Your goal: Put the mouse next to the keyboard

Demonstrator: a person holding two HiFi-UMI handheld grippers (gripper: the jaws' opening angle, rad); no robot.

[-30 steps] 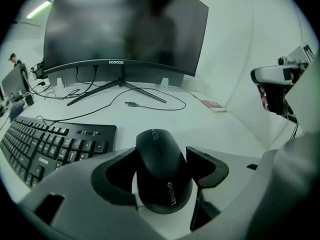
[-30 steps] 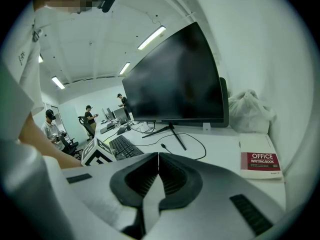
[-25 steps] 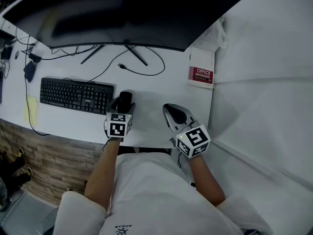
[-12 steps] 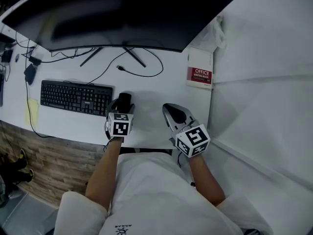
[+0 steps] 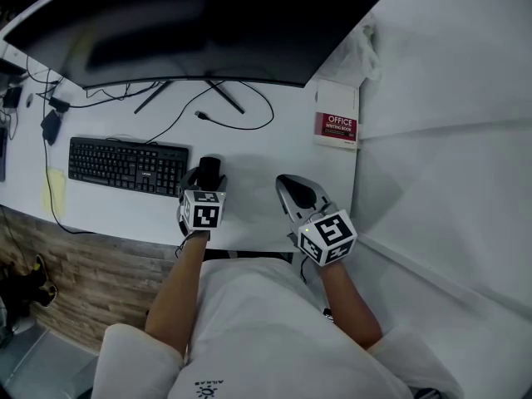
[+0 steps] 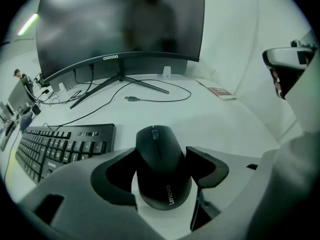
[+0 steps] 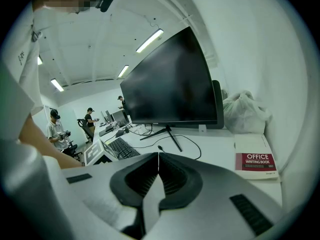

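Beside keyboard's (image 5: 129, 165) right end, mouse (image 6: 164, 176) clamped in left gripper (image 6: 163, 153); right gripper (image 7: 158, 159) closed, empty.

The left gripper (image 5: 208, 171) is pointing forward and sitting low, its jaws pressing against both flanks of the mouse (image 6: 161, 159) lying between them. Off to its right and well apart from it, the right gripper (image 5: 287, 188) is angling forward and slightly inward, its jaws meeting tip to tip with nothing between them. Behind each gripper a bare forearm is reaching back toward the torso: the left forearm (image 5: 179, 293) and the right forearm (image 5: 353, 310).
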